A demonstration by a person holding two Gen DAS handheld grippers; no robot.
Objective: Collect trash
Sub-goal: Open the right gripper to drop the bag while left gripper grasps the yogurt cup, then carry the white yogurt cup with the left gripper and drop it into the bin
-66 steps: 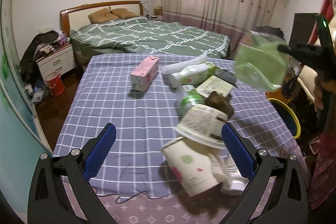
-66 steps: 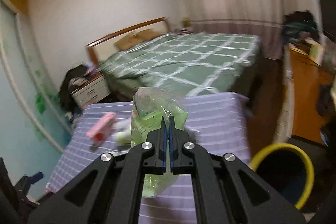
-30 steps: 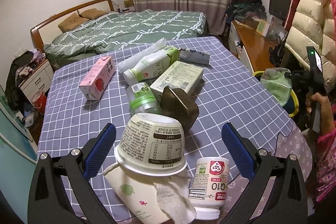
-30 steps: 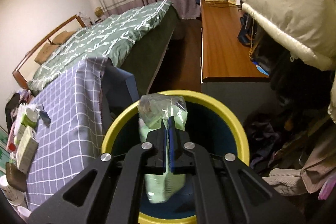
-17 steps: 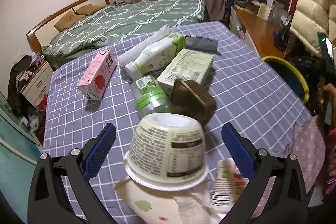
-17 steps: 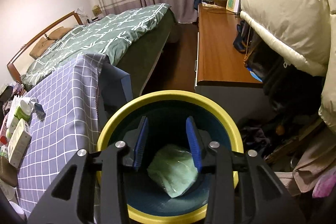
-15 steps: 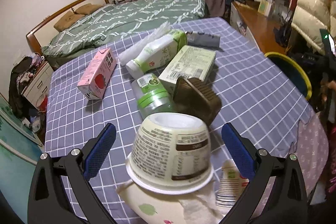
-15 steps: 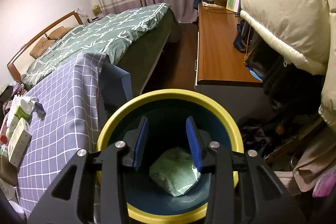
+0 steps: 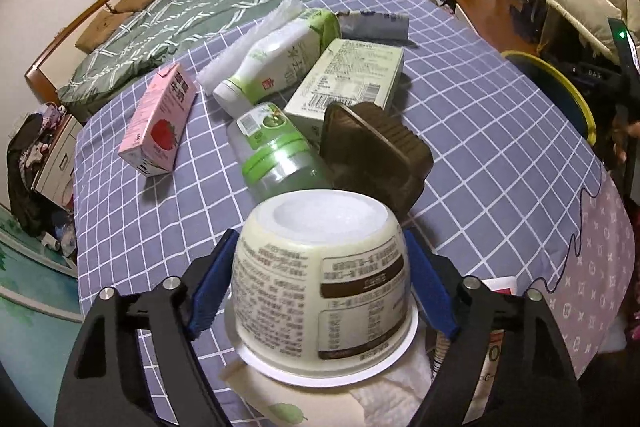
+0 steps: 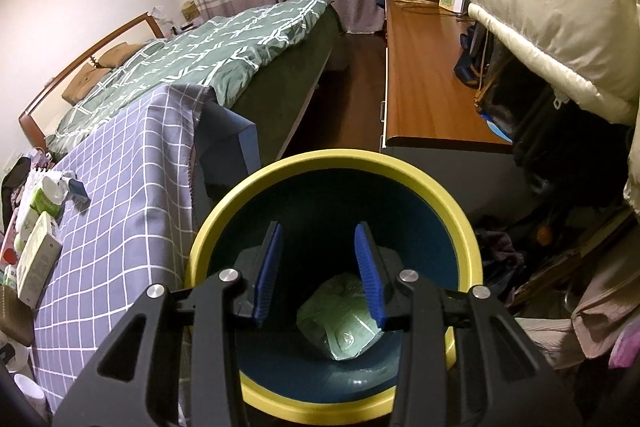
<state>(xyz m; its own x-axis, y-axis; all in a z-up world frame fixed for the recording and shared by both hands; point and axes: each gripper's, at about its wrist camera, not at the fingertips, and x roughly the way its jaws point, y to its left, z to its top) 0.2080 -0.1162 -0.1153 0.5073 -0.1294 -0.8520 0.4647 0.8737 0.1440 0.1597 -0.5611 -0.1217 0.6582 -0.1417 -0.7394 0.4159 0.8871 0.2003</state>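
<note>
Two grippers — left gripper (image 9: 320, 283) closing round upturned cup (image 9: 320, 279)

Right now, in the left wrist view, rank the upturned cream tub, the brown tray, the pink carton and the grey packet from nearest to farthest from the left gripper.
1. Upturned cream tub: between the left gripper's blue pads.
2. Brown tray: just behind the tub.
3. Pink carton: farther back, on the left.
4. Grey packet: at the table's far end.
</note>
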